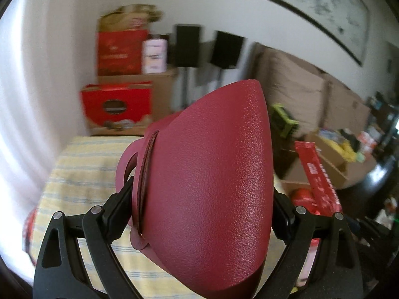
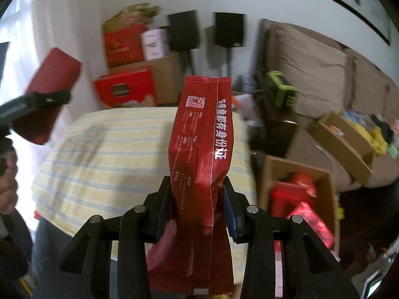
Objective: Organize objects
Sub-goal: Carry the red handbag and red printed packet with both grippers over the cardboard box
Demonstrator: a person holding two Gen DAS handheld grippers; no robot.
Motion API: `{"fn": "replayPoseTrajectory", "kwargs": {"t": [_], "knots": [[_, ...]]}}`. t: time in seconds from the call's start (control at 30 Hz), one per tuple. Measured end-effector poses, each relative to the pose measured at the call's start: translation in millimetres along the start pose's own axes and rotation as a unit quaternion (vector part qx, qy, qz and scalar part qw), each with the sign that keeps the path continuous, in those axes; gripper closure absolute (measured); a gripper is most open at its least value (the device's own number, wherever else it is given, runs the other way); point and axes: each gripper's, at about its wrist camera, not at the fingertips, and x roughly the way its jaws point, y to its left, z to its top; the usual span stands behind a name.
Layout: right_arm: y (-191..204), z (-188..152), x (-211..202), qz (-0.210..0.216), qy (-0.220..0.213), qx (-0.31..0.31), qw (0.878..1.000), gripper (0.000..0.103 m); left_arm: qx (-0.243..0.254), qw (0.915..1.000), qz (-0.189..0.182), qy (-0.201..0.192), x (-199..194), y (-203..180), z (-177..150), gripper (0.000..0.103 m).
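Observation:
My left gripper (image 1: 199, 206) is shut wide on a dark red leather case (image 1: 207, 189), which fills the middle of the left wrist view and hangs above a table with a yellow striped cloth (image 1: 84, 169). In the right wrist view the same red case (image 2: 49, 94) shows at the far left, clamped in the other gripper. My right gripper (image 2: 195, 194) is shut on a tall red foil packet (image 2: 202, 149) with white print, held upright over the striped cloth (image 2: 112, 154). The right-hand packet (image 1: 316, 174) also appears at the right of the left wrist view.
An open cardboard box (image 2: 329, 186) holding red packets sits on the floor right of the table. Red gift boxes (image 2: 127, 89) and cartons stack behind the table by the wall. Two black speakers (image 2: 229, 30), a beige sofa (image 2: 311, 69) and another open box (image 2: 349, 134) lie beyond.

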Motion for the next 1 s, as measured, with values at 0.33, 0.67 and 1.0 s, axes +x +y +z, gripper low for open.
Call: {"fn": "replayPoseTrajectory", "kwargs": {"t": [0.33, 0.67, 1.0], "knots": [[-162, -34, -5, -0.069, 0.003, 0.076, 0.995, 0.065, 0.064, 0.9912, -0.097, 0.063, 59, -141, -24, 0.012], [-248, -67, 78, -0.083, 0.037, 0.093, 0.992, 0.065, 0.089, 0.971, -0.141, 0.171, 175, -272, -54, 0.012], [-237, -89, 114, -0.067, 0.099, 0.072, 0.99, 0.064, 0.158, 0.9657, -0.065, 0.196, 269, -333, -80, 0.012]]}}
